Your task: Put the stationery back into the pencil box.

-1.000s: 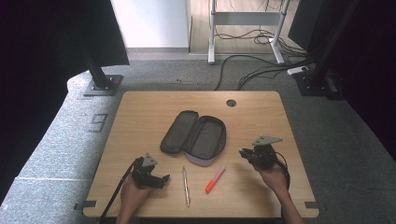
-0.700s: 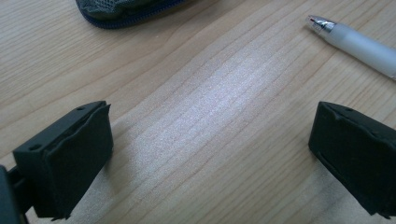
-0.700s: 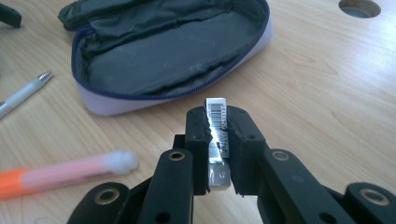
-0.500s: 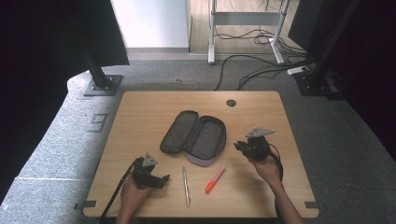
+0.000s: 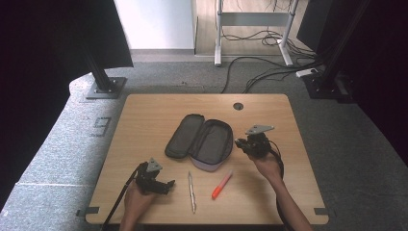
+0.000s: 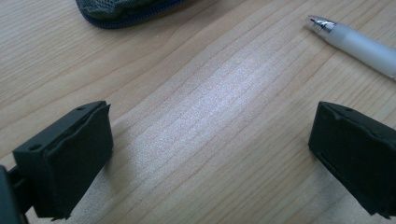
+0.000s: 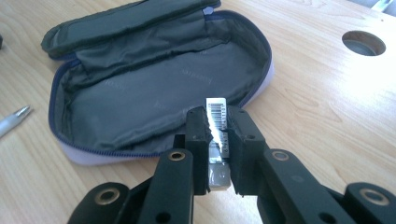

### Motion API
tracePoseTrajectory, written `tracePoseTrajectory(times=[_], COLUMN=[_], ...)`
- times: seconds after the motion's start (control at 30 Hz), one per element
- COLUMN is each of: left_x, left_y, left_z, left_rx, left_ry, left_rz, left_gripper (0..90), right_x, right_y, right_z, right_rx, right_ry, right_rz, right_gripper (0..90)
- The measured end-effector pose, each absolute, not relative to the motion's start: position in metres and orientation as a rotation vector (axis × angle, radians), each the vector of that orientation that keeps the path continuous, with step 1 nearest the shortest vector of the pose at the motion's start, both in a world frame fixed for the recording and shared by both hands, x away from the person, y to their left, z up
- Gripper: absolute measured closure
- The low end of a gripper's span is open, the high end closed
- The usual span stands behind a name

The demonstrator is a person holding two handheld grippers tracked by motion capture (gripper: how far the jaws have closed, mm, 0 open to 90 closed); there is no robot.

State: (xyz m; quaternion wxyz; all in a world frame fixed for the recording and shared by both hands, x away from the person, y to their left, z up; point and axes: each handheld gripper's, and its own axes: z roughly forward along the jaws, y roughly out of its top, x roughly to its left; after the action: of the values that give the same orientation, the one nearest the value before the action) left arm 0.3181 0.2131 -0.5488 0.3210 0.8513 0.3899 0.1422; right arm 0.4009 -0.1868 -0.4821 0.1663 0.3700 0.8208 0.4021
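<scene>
Beside open pencil case (image 7: 154, 93), right gripper (image 7: 218, 135) fingers clamped on barcoded stick (image 7: 217, 116), long axis toward case.

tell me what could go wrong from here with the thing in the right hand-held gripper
1. The right hand-held gripper pinches a small barcoded item by its narrow middle, so it could twist or slip out before it reaches the open pencil case.
2. The case's near rim stands raised; a low approach might catch it and push the case.
3. The pen and orange marker lie loose nearby and could get knocked.
</scene>
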Motion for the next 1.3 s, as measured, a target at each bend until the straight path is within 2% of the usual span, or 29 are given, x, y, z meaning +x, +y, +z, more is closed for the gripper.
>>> tracePoseTrajectory(times=[1.3], left_x=[0.318], left_y=[0.213], left_z=[-0.549], left_rx=[2.239], left_ry=[1.022], left_rz=[0.373], left_gripper=[0.0], right_x=[0.458], right_y=[-0.139], right_z=[-0.485], right_rx=[1.030], right_ry=[2.345], right_rz=[1.106], right_gripper=[78.2])
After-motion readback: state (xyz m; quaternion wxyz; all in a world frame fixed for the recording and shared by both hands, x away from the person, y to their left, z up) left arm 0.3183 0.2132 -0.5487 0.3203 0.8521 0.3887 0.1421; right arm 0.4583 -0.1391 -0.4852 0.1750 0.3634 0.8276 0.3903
